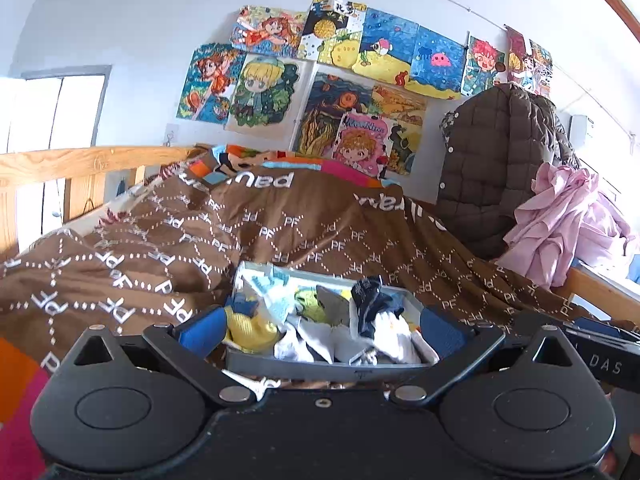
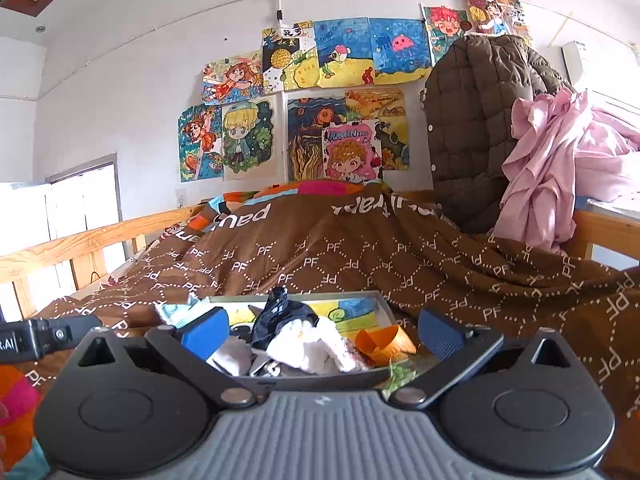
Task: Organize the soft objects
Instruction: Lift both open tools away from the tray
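Bedding first: brown quilted duvet printed with white dotted diamonds and "PF" letters (image 1: 304,232) fills the bed from 9 to 3 o'clock in both views, rumpled, w/ a pale wooden bed rail (image 1: 80,162) at 9–10 o'clock. At 2 o'clock a dark brown quilted puffer jacket (image 2: 476,128) hangs by the wall, a crumpled pink cotton garment (image 2: 552,184) bunched just beside it – neither looks folded or put away.

On the duvet at centre sits a shallow grey rectangular tray (image 1: 320,370), its floor lined w/ a coloured drawing. That's where the small soft things are: white cotton socks (image 2: 316,346) heaped in the middle, a dark navy patterned sock (image 2: 278,312) draped over them toward 12 o'clock, a yellow ribbed sock (image 1: 252,326) at the tray's 9 o'clock edge in the left view. An orange ribbed sock (image 2: 384,342) lies at 3 o'clock in the right view, seemingly at or over the rim – can't tell which.

Left gripper (image 1: 320,330) and right gripper (image 2: 320,332) both hover at the tray's near edge, blue pads spread wide apart, nothing between them.

My read: early-to-mid. Items are gathered in the tray but lie as a loose unpaired heap; sorting and neatening the socks, plus maybe the clothes at 2 o'clock, are left.
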Demonstrator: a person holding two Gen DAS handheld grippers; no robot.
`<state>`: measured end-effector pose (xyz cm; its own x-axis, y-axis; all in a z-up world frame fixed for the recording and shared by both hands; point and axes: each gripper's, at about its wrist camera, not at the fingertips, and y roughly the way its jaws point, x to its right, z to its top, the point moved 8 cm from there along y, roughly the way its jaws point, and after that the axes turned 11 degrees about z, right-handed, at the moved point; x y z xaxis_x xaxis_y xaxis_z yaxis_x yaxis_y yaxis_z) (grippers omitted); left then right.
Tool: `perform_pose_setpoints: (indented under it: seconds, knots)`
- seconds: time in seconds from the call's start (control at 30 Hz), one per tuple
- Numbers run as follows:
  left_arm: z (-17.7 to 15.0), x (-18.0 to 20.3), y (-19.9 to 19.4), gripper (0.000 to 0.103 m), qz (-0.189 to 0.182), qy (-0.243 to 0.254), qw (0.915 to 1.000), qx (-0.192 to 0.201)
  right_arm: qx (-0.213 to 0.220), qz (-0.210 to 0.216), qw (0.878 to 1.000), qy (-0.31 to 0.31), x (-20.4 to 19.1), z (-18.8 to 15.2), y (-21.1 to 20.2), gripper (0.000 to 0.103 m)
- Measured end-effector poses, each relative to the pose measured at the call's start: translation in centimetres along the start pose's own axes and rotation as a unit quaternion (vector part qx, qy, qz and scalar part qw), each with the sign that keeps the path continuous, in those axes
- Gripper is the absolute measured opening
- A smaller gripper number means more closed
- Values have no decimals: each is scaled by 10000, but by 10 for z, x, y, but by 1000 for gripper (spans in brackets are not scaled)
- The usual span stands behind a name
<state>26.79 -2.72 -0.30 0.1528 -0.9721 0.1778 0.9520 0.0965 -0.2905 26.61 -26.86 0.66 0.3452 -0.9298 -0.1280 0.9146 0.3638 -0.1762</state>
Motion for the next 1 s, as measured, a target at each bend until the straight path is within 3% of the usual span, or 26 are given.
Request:
perform_pose_setpoints:
  seconds: [1.0]
  knots:
    - [-60, -37, -44, 102, 88, 238, 9994, -235, -530, -513, 9966, 360, -28, -54, -48, 103]
